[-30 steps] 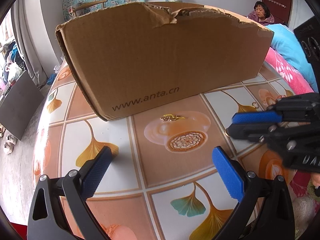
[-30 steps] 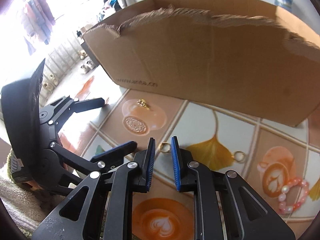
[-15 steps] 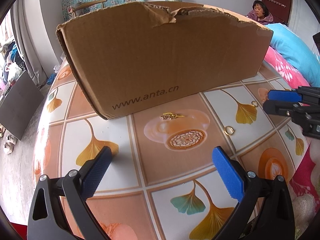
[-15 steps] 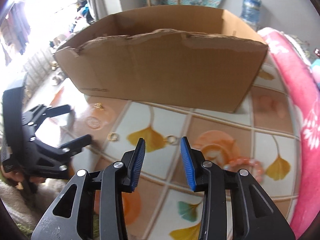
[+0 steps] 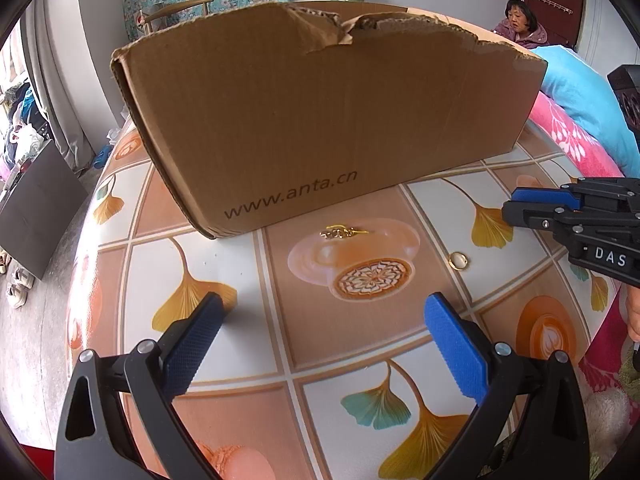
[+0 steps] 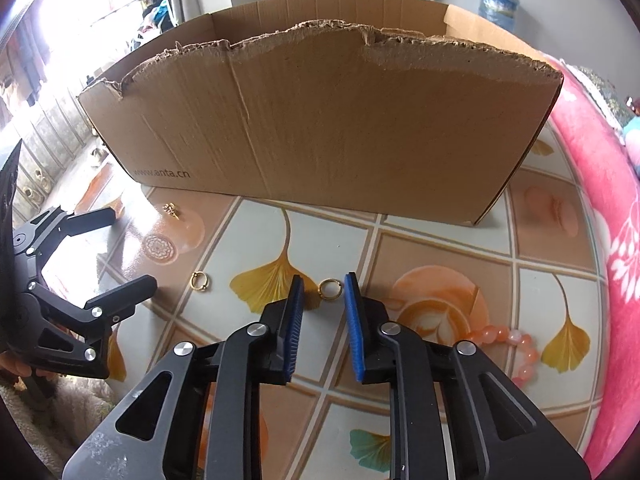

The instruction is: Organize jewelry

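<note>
We take the torn cardboard box (image 6: pixel 320 120) printed "www.anta.cn" as our landmark; it stands open-topped on the worktop (image 6: pixel 440 248), which wears a patterned cloth of ginkgo leaves and coffee cups.

In front of the box's long printed wall, our right claw (image 6: pixel 325 292) is low over the worktop with its blue pads (image 6: pixel 294 320) a little apart, and one gold ring (image 6: pixel 330 289) lies flat on the cloth in the gap between them. We cannot tell whether either pad touches the ring; it is not clamped.

A second gold ring (image 6: pixel 199 281) lies further along the front of the box, toward the printed corner and out from the wall, between our two claws. Just in front of the box near the lettering sits a small gold chain piece (image 6: pixel 171 209), bunched up. Out from the box's other end, partly hidden behind the right claw's arm, a bracelet of orange and pale beads (image 6: pixel 508 342) rests on the cloth.

Our left claw (image 5: pixel 324 324) hangs out from the printed corner of the box with its pads wide apart and nothing between them; the chain piece (image 5: pixel 342 233) lies ahead of it, close to the box wall.
</note>
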`<state>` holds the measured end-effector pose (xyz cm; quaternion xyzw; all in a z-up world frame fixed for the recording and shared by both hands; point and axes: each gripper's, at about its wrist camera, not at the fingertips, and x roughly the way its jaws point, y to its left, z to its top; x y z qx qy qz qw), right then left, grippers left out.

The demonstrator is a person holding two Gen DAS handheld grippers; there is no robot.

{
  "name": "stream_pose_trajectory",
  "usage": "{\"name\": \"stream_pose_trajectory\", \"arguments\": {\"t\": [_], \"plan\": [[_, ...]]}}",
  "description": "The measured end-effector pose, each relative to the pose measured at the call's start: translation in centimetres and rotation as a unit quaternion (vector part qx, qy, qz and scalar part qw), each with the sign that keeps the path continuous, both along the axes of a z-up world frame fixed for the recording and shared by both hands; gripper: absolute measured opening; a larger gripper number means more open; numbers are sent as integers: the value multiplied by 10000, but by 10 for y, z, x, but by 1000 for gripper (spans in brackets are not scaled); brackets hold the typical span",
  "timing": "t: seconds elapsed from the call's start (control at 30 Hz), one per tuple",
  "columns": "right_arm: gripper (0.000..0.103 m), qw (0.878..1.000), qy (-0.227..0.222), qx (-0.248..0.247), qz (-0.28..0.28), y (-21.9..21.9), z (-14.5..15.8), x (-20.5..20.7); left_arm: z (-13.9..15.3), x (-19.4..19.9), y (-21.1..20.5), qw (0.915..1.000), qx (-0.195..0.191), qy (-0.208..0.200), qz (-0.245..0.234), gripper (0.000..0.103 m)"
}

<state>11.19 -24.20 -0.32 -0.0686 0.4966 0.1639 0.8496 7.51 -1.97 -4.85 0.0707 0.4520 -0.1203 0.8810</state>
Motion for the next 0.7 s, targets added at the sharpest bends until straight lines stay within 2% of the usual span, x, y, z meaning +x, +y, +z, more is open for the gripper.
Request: {"name": "stream_pose_trajectory", "arguments": {"t": [0.2, 0.7], "plan": [[10, 9999, -38, -83, 69, 13, -7, 1, 0, 0, 0, 10000, -1, -5, 1, 99], [10, 9998, 120, 113, 147, 24, -3, -23, 1, -1, 0, 10000, 6, -7, -49, 99]]}}
